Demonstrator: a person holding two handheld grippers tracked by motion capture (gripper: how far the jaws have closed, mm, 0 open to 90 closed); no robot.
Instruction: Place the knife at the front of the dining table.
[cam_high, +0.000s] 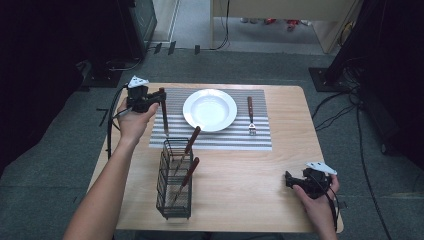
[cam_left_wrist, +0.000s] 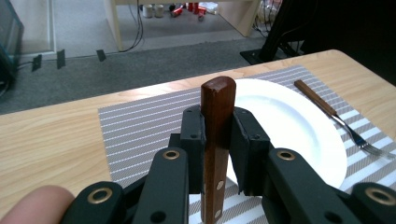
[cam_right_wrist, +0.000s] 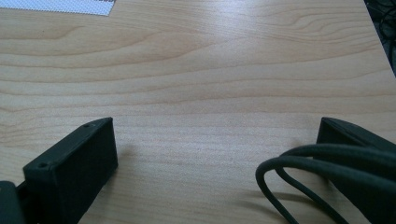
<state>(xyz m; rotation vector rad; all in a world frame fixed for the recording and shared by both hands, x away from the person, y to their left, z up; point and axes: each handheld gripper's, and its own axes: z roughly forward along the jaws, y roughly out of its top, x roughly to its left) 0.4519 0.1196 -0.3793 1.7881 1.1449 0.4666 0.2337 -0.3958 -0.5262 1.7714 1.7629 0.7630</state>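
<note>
Here left gripper (cam_left_wrist: 217, 140) is clamping its fingers on a wooden-handled knife (cam_left_wrist: 215, 140) over the striped placemat (cam_high: 172, 102), left of the white plate (cam_high: 210, 110); right gripper (cam_high: 295, 182) is resting on the desk (cam_high: 240, 180) near right, fingers spread wide.

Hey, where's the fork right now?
In the high view, the fork lies on the striped placemat, just right of the white plate, tines toward the person.

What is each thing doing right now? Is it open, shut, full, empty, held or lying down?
Left gripper: shut on the knife.
Knife: held by its wooden handle, blade pointing down at the placemat.
Right gripper: open, holding nothing.
Plate: empty, on the placemat.
Fork: lying flat right of the plate.
Wire caddy: upright, with two wooden-handled utensils inside.
</note>
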